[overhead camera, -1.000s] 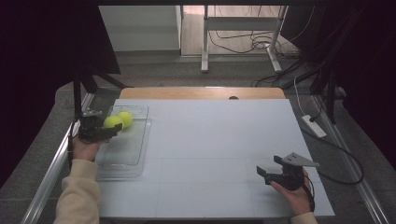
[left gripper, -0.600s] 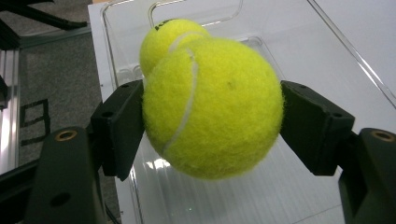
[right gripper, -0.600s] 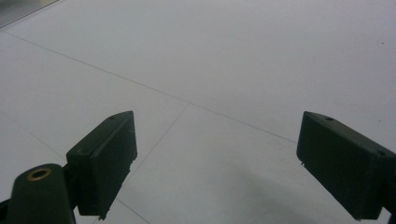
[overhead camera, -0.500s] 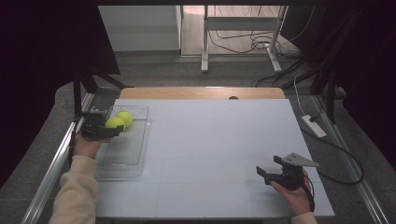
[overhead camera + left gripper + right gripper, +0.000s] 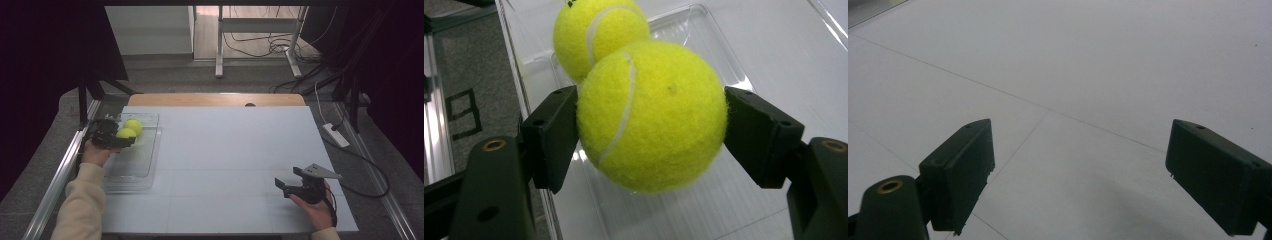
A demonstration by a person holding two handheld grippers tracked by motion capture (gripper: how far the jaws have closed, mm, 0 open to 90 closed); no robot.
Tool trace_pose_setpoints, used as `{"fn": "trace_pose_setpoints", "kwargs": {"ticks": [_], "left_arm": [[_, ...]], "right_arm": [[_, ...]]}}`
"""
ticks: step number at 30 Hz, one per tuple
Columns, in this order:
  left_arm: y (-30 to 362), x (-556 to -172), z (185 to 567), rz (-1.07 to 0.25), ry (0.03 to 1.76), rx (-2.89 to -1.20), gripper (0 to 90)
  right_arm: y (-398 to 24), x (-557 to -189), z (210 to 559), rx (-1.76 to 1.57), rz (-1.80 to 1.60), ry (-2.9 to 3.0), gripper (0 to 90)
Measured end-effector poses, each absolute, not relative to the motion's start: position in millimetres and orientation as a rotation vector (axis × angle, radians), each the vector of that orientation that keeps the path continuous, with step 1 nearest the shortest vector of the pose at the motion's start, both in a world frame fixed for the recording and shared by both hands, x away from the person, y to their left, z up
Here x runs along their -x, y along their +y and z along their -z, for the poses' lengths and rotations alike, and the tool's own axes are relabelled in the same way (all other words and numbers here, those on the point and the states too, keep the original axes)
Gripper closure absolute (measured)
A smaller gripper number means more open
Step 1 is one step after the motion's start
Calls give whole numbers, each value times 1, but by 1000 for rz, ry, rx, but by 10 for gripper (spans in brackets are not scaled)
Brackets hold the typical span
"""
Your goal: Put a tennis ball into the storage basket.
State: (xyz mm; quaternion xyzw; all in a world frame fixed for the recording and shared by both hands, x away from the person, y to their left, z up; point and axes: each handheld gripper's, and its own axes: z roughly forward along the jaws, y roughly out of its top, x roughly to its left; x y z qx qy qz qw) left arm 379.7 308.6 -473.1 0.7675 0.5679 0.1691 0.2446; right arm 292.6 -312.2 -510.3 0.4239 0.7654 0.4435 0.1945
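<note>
A yellow tennis ball sits clamped between the two black jaws of my left gripper, just above a clear plastic tray at the table's left side. From above, the same held ball and my left gripper are over the tray's far end. A second tennis ball lies in the tray right behind it, also seen as the farther ball. Whether the two balls touch I cannot tell. Near the front right of the table my right gripper stands open over the bare surface, its jaws wide apart.
The white table top stretches between the two hands, with a wooden strip along its far edge. A metal rail runs beside the tray on the left. A power strip and cables lie on the floor to the right.
The left hand with its ball has shifted slightly toward the near side of the tray. The right gripper has stayed where it was.
</note>
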Motion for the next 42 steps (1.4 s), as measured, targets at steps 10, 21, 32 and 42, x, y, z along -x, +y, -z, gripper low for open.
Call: {"fn": "trace_pose_setpoints", "kwargs": {"ticks": [10, 21, 32, 42], "left_arm": [[310, -379, 472, -469, 1571, -2095, 267], [309, -374, 462, -525, 1549, -2025, 89], [308, -367, 455, -483, 1462, -1945, 67], [299, -349, 450, -458, 1344, -1879, 72]], "right_arm": [[-312, -293, 510, -1186, -1244, 2148, 123], [-311, -293, 511, -1185, -1239, 2147, 122], [-311, -293, 510, -1186, -1239, 2146, 123], [-314, -293, 510, -1188, -1249, 2144, 123]]}}
